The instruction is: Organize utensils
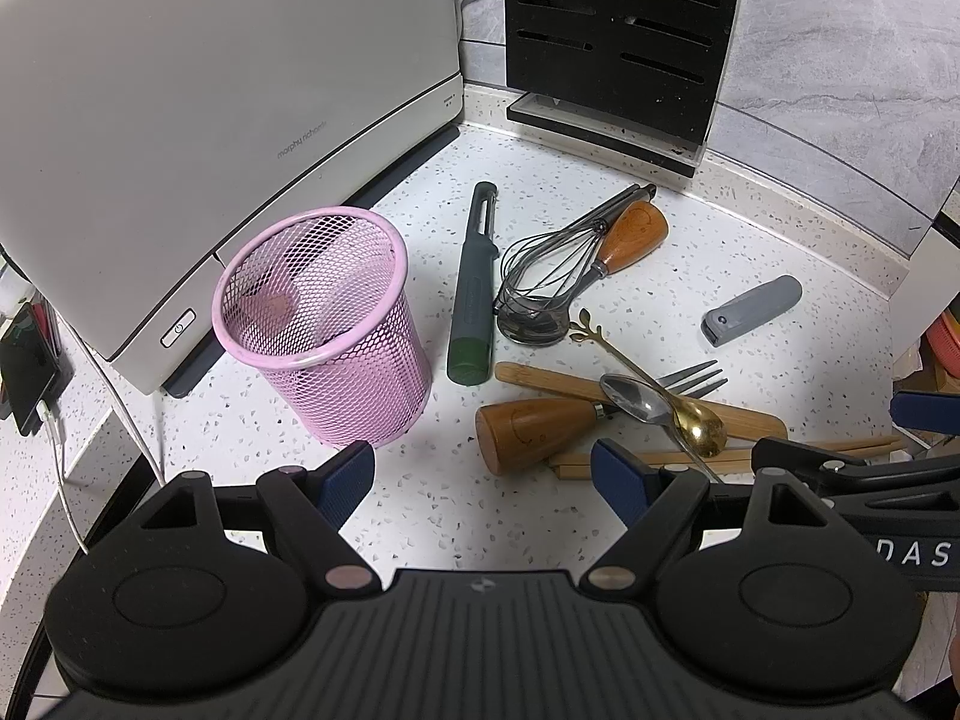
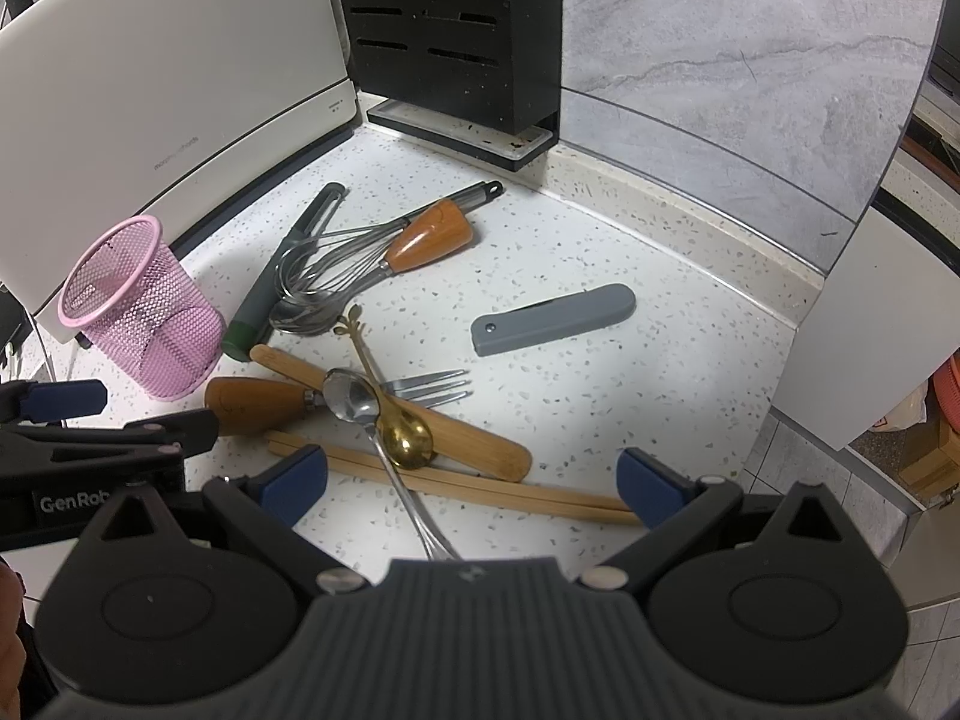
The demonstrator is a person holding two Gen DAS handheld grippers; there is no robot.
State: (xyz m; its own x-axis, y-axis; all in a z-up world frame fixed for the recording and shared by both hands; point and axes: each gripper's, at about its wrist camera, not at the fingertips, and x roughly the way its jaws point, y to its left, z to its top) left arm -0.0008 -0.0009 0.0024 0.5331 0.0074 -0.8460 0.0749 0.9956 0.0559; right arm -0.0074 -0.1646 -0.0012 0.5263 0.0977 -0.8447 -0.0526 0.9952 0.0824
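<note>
A pink mesh cup (image 1: 324,324) (image 2: 141,312) stands upright on the speckled counter. Beside it lies a pile of utensils: a green-grey peeler (image 1: 474,288), a wire whisk (image 1: 558,264) (image 2: 360,264), a wooden-handled fork (image 1: 540,429) (image 2: 288,399), a silver spoon (image 2: 354,399), a gold spoon (image 1: 699,429) (image 2: 408,435), a bamboo spatula (image 2: 474,438) and chopsticks (image 2: 528,495). A grey folded knife (image 1: 753,309) (image 2: 552,318) lies apart. My left gripper (image 1: 483,480) is open and empty, before the cup and pile. My right gripper (image 2: 471,483) is open and empty over the chopsticks.
A white appliance (image 1: 228,90) stands behind the cup. A black knife block (image 1: 618,36) (image 2: 456,30) stands in the corner against the grey wall. A phone on a cable (image 1: 27,372) sits at the far left. The counter edge (image 2: 780,396) drops off on the right.
</note>
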